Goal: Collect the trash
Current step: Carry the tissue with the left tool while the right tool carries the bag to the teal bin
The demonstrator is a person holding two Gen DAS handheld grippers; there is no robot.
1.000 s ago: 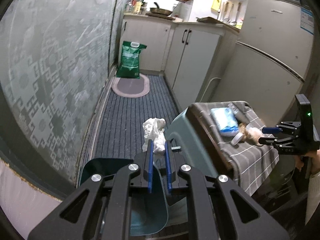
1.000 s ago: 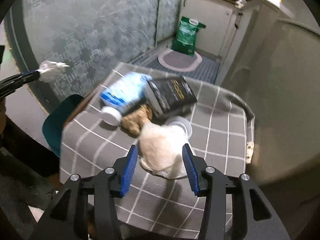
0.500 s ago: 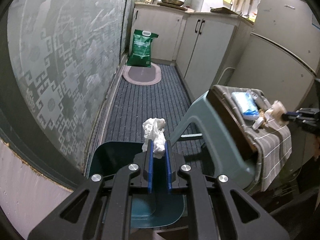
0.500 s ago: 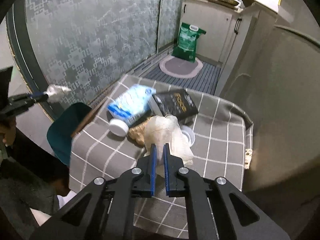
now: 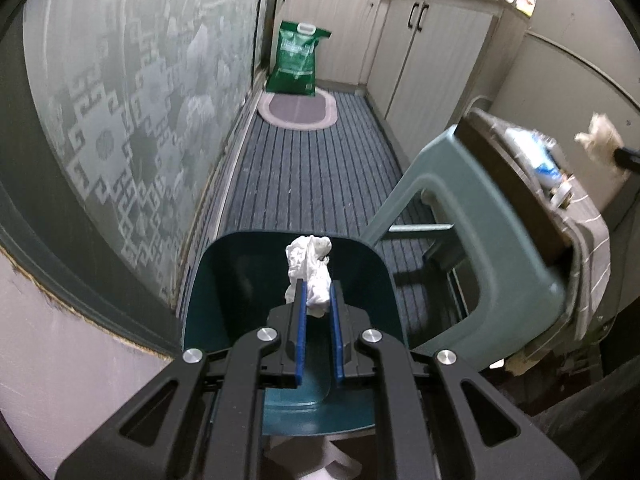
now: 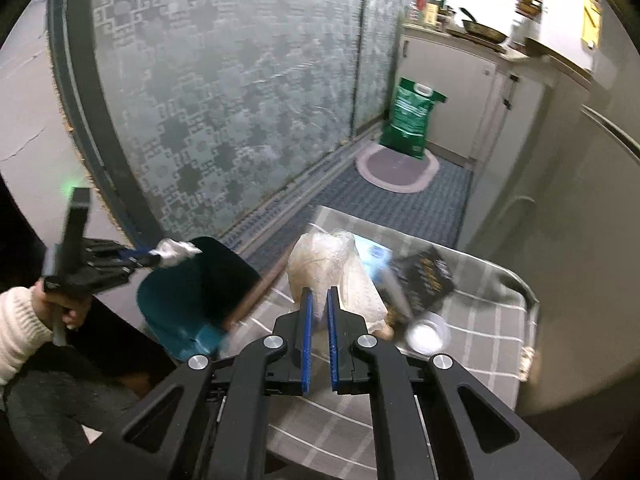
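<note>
My left gripper (image 5: 318,300) is pinched nearly shut on a crumpled white tissue (image 5: 310,272), a small wad with folds and a ragged top that sticks out past my blue pads. It hangs right over the mouth of the dark teal bin (image 5: 224,280), which stands on the floor near me, close to the patterned glass door (image 5: 120,120) on the left.

My right gripper (image 6: 317,312) has just been closing and now has its jaws squeezed tight on a clear crinkled plastic bag (image 6: 332,264). The bag is pale, bunched into a loose lump, and rises above the grey checked cloth (image 6: 480,320) that covers the stool (image 5: 460,208). From the left wrist view it shows only as a blurred cream scrap at the far right.

Counting what remains on the cloth: one blue and white packet (image 6: 374,256), partly hidden behind the bag; one black packet (image 6: 428,276) to its right; one small round white lid (image 6: 427,334) nearer to me; and one brownish scrap (image 6: 386,332) peeping out beside the lid, too hidden to name. That makes two pieces of trash in my jaws, one in each, and four on the stool. There is one bin.

Farther off, one green sack (image 5: 298,60) stands against the cabinets (image 5: 432,52) with one oval mat (image 5: 298,110) in front of it on the striped floor runner.
</note>
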